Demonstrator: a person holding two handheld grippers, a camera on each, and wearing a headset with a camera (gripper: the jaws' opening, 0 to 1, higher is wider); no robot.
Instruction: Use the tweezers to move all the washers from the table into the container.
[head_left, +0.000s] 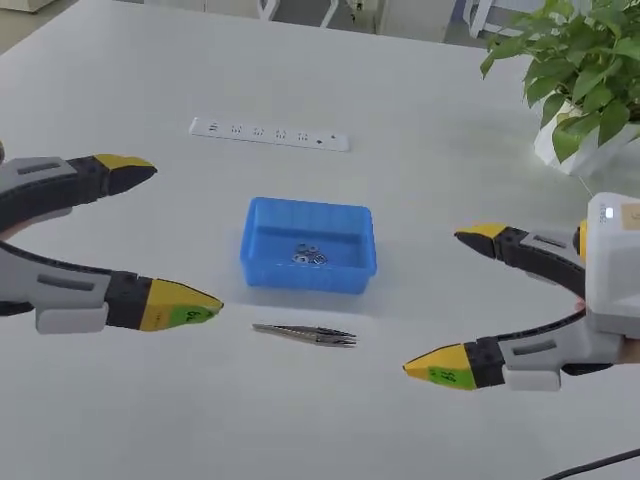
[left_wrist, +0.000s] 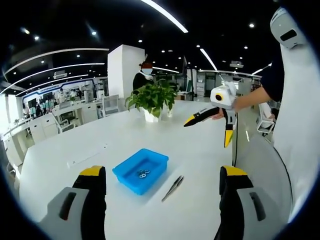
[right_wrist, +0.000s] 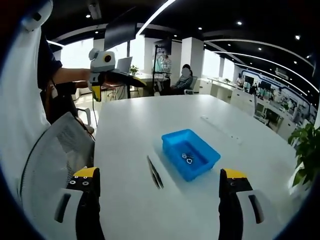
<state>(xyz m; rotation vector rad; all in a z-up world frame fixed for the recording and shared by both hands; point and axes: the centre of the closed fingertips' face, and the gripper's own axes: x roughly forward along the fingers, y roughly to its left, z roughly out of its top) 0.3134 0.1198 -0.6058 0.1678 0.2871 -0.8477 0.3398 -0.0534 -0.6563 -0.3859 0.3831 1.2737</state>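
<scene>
I see slim silver tweezers (head_left: 305, 334) lying just in front of the blue container (head_left: 262, 262), shiny washers (head_left: 308, 256) inside; left hand-held gripper (head_left: 180, 237) and right hand-held gripper (head_left: 434, 302) wide open, empty.

Count, taken standing at the counter (head_left: 120, 400), of which there is one.
- blue container (head_left: 305, 277): 1, mid-counter.
- washers (head_left: 309, 256): one small cluster inside the container, perhaps three or four. They overlap and are too small for an exact count.
- tweezers (head_left: 305, 334): 1 pair, on the near side of the container.
- power strip (head_left: 268, 133): 1, on the far side.
- potted plant (head_left: 585, 70): 1, far right.
- grippers: 2, the left gripper (head_left: 182, 238) and the right gripper (head_left: 434, 302).
- fingers (head_left: 170, 305): 2 per gripper, 4 in all, each yellow-tipped.
</scene>
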